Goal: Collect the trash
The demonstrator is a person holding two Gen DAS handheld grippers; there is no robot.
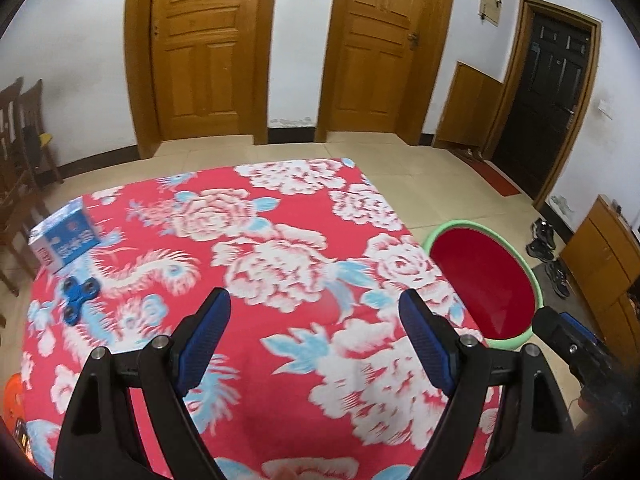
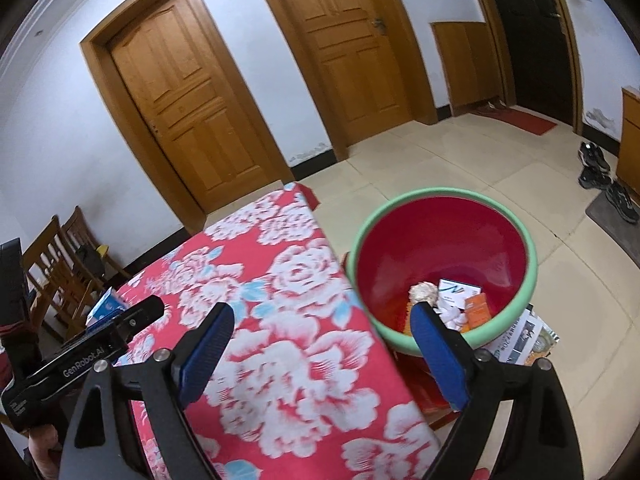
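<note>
both the left gripper (image 1: 315,308) and right gripper (image 2: 322,322) gape, empty. trash sits in the red basin (image 2: 532,256) beside the worktop (image 1: 280,216); the blue box (image 1: 64,240) near its edge could get knocked off.

Both pictures are bright with soft, even light and no hard shadows. The flowered cloth (image 1: 280,248) looks smeared and blurry. Doors (image 1: 200,48) bend like bows toward 12 o'clock. The corners go black. A small shine sits inside the red bowl (image 2: 496,268).
</note>
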